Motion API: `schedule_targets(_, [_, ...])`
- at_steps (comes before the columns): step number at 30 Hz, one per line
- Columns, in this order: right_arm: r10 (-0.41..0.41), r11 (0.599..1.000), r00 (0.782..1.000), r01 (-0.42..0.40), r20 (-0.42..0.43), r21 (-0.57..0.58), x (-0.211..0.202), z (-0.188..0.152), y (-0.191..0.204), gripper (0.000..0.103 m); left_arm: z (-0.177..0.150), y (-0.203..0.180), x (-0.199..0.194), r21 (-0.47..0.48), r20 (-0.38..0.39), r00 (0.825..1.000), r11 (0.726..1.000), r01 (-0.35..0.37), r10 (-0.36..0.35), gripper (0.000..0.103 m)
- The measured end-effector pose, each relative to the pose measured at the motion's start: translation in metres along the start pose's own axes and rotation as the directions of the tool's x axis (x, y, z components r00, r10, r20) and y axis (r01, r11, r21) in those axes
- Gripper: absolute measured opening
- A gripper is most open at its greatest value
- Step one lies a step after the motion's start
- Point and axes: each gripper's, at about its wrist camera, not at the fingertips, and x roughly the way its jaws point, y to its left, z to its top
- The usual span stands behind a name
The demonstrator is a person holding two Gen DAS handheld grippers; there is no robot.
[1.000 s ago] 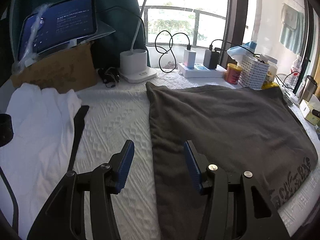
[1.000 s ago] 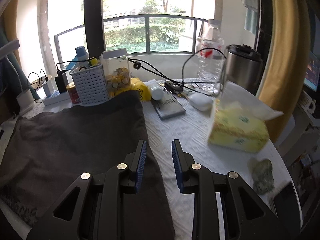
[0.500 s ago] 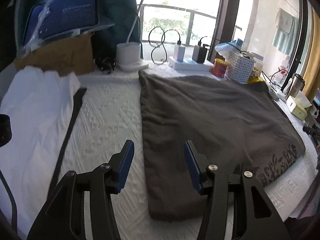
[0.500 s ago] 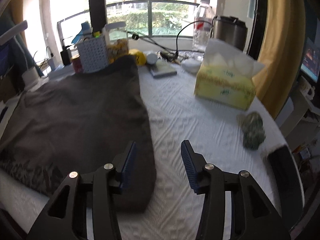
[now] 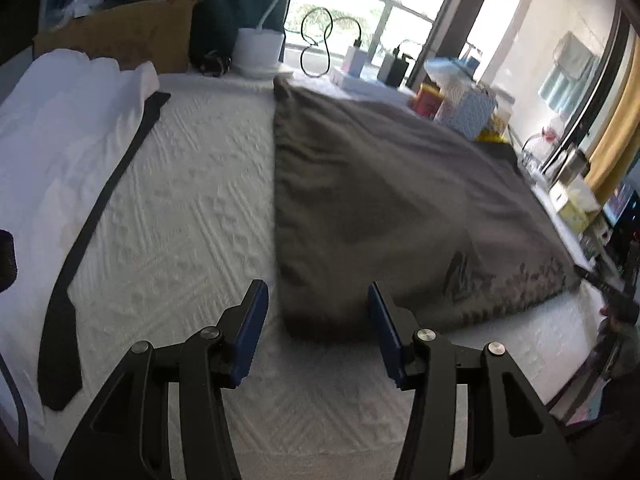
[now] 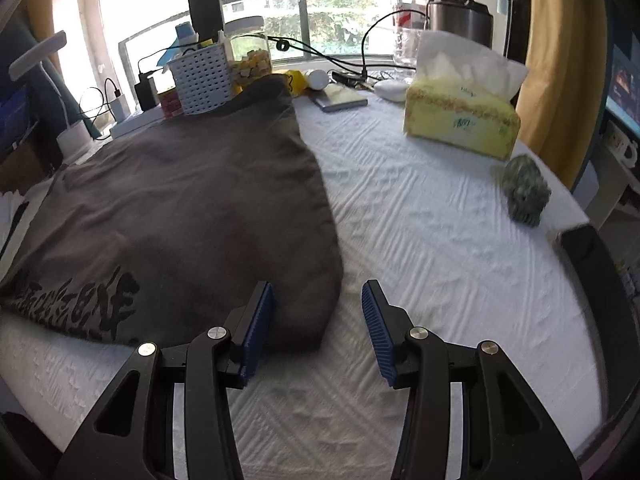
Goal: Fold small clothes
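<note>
Lining up on the near corners of the grey T-shirt (image 5: pixel 380 200)

My left tongs (image 5: pixel 316 330) and right tongs (image 6: pixel 316 328) both gape, empty; I'd pinch both corners together, evenly, near the desk (image 6: pixel 440 240) edge.

Looked like a lived-in home room: white quilted surface (image 6: pixel 420 208) by a balcony window (image 6: pixel 320 8), yellow curtain (image 6: pixel 560 60), tissue box (image 6: pixel 460 120), water bottle (image 6: pixel 408 20), kettle (image 6: pixel 460 20), desk lamp (image 5: pixel 258 46), chargers and cables.
</note>
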Motion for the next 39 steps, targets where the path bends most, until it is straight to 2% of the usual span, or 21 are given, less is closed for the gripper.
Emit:
schedule_targets(1, [0.003, 1.000, 1.000, -0.003, 0.006, 0.008, -0.001, -0.002, 0.001, 0.049, -0.003, 0.001, 0.002, 0.002, -0.009, 1.000, 1.000, -0.014, 0.014, 0.052])
schedule_targets(5, [-0.010, 1.000, 1.000, 0.010, 0.017, 0.006, -0.001, -0.003, 0.006, 0.049, -0.008, 0.003, 0.000, 0.004, 0.036, 0.999, 1.000, -0.003, 0.003, 0.052])
schedule_targets(8, [-0.019, 0.999, 1.000, 0.019, 0.014, -0.027, 0.000, -0.005, 0.017, 0.049, -0.011, -0.003, 0.004, 0.070, 0.059, 0.998, 0.997, -0.025, 0.021, 0.050])
schedule_targets(9, [-0.041, 0.998, 0.999, 0.042, 0.014, -0.055, 0.000, -0.006, 0.022, 0.049, -0.011, -0.005, 0.004, 0.085, 0.064, 0.998, 0.996, -0.028, 0.023, 0.031])
schedule_targets(10, [-0.041, 0.997, 0.999, 0.041, 0.014, -0.062, 0.001, -0.005, 0.024, 0.041, -0.011, -0.004, 0.005, 0.091, 0.056, 0.998, 0.996, -0.017, 0.012, 0.004])
schedule_targets(11, [-0.025, 0.998, 1.000, 0.025, 0.012, -0.060, 0.000, -0.006, 0.025, 0.031, -0.010, -0.003, 0.006, 0.083, 0.040, 0.999, 0.997, 0.012, -0.015, 0.004])
schedule_targets(14, [0.006, 0.998, 1.000, -0.006, 0.006, -0.067, 0.001, -0.005, 0.026, 0.015, -0.011, -0.001, 0.004, 0.081, 0.043, 0.999, 0.997, 0.011, -0.014, 0.004])
schedule_targets(16, [0.003, 0.998, 1.000, -0.003, 0.002, -0.066, -0.002, -0.005, 0.025, 0.011, -0.011, -0.001, 0.001, 0.083, 0.044, 0.999, 0.997, 0.011, -0.015, 0.004])
schedule_targets(30, [-0.020, 0.993, 0.999, 0.025, 0.049, -0.116, -0.048, -0.011, 0.036, 0.010, -0.004, 0.001, -0.028, 0.142, 0.100, 0.995, 0.990, -0.003, -0.011, 0.004])
schedule_targets(39, [-0.043, 0.992, 0.999, 0.046, 0.023, -0.118, -0.060, -0.035, 0.033, 0.010, -0.024, 0.004, -0.026, 0.158, 0.037, 0.999, 0.987, 0.010, -0.016, 0.004])
